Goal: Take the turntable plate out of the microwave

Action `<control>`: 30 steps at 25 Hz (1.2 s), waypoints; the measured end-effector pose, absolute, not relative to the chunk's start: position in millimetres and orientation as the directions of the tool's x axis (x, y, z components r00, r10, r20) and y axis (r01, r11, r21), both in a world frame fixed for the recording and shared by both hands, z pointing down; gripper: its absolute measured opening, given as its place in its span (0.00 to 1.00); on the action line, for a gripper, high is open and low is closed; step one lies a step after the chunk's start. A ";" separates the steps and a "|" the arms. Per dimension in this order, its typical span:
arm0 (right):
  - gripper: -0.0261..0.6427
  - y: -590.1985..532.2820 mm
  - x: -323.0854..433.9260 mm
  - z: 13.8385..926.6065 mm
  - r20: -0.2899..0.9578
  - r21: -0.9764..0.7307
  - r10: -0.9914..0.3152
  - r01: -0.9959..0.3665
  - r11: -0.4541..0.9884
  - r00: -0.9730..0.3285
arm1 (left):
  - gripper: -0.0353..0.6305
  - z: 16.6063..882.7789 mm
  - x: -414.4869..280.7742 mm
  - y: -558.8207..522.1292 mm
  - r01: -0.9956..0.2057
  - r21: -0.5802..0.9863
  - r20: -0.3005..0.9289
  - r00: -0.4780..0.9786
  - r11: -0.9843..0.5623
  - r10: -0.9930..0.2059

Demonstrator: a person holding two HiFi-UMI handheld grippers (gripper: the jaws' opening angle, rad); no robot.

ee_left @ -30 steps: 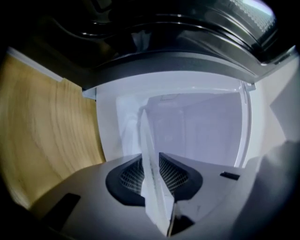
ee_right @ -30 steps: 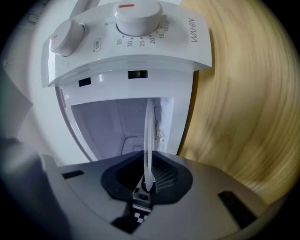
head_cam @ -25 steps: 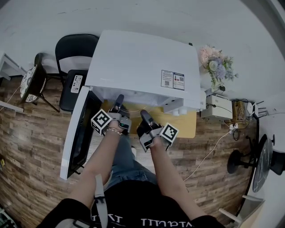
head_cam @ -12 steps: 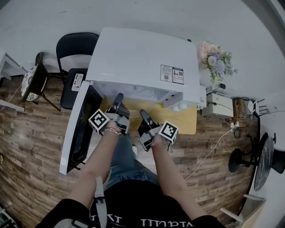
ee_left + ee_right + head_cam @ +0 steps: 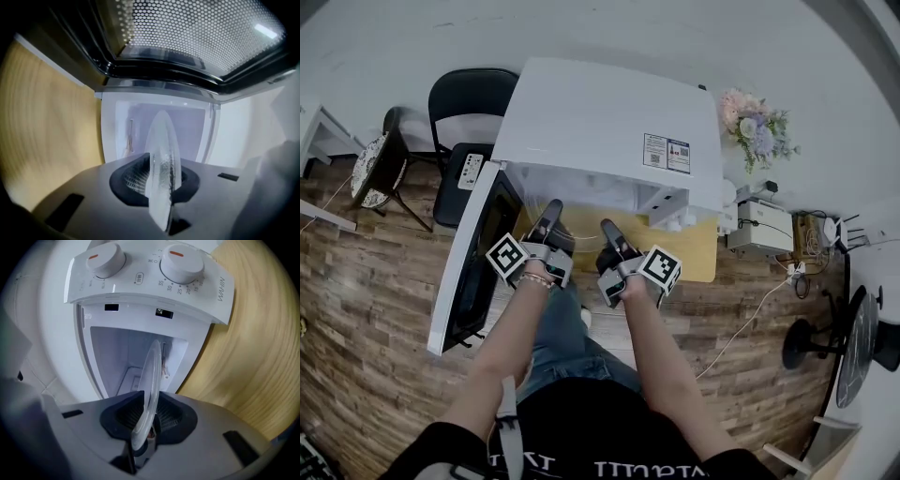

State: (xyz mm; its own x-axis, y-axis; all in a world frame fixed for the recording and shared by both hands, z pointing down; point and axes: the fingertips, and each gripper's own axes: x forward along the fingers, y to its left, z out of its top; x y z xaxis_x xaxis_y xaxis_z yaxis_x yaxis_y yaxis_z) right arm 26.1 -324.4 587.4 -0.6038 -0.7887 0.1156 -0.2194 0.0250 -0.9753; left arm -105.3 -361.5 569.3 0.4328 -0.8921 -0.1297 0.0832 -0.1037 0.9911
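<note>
The glass turntable plate (image 5: 161, 154) shows edge-on in the left gripper view, with its rim between the pads of my left gripper (image 5: 161, 180), which is shut on it. In the right gripper view the plate (image 5: 151, 376) stands edge-on in my right gripper (image 5: 145, 420). Those jaws have just been opening a little, but the rim still sits between the pads. In the head view both grippers (image 5: 551, 208) (image 5: 607, 230) reach to the mouth of the white microwave (image 5: 609, 122), whose door (image 5: 464, 262) hangs open at the left.
The microwave stands on a wooden table (image 5: 698, 258). Two dials (image 5: 180, 261) (image 5: 105, 258) sit beside the cavity. A black chair (image 5: 473, 94) stands behind the door, with flowers (image 5: 755, 127) and a white box (image 5: 759, 230) at the right.
Both grippers stay at the microwave's mouth with the plate between them. The left gripper has shifted slightly and the head view has drifted a little.
</note>
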 end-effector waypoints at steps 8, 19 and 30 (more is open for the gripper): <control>0.14 -340.8 33.6 578.4 0.105 -0.964 -0.792 -0.257 0.068 -0.601 | 0.11 572.2 -96.4 -344.9 0.110 0.990 -0.130 0.502 -0.086 -0.855; 0.15 -331.2 39.3 564.9 0.062 -0.932 -0.791 -0.319 0.173 -0.608 | 0.10 564.7 -92.5 -330.9 -0.017 0.992 -0.092 0.575 -0.124 -0.813; 0.18 -292.9 37.4 549.3 0.068 -0.856 -0.739 -0.419 0.302 -0.670 | 0.13 548.0 -87.2 -300.5 -0.253 0.929 -0.071 0.592 -0.269 -0.803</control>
